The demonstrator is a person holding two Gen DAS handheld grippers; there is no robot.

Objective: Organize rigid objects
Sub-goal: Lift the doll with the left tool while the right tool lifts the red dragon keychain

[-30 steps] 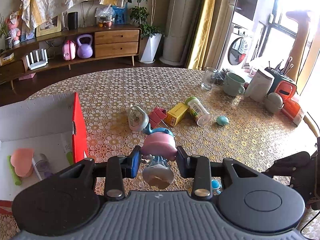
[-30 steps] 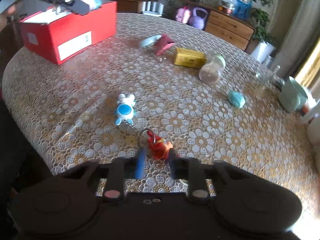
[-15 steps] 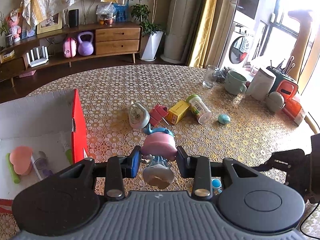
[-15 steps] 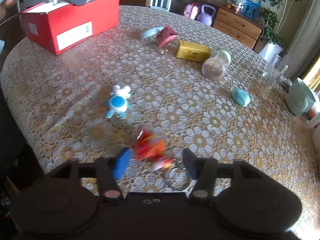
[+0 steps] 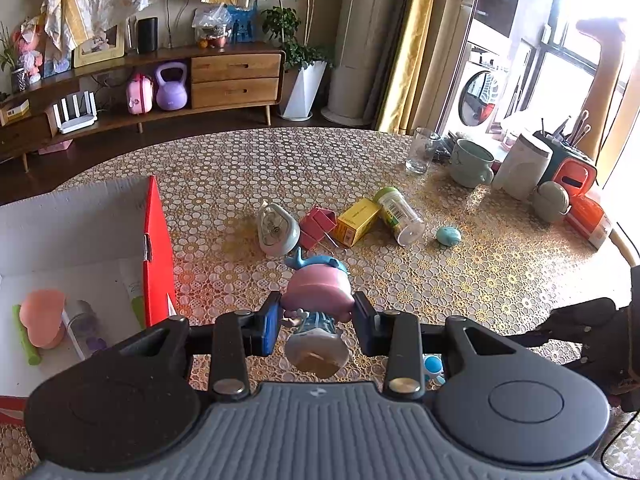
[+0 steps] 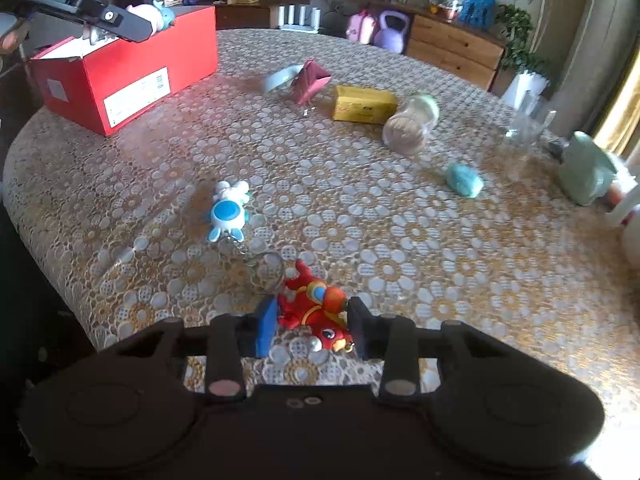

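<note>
- Left claw (image 5: 316,322) grips a pink-and-blue plastic figurine (image 5: 318,312), lifted just right of the open red cardboard box (image 5: 160,240), probably awaiting drop-in.
- Right claw (image 6: 312,326) is closing around a red plastic keychain toy (image 6: 314,310) lying on the lace-covered counter (image 6: 360,208) between its pads.

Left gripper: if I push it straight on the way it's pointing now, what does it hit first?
Probably bare tablecloth just right of the red box. The left gripper is shut on the pink figurine and angled down; the grey oval case lies next along that line. Depth is uncertain.

Black claw (image 5: 316,322), blue pad
</note>
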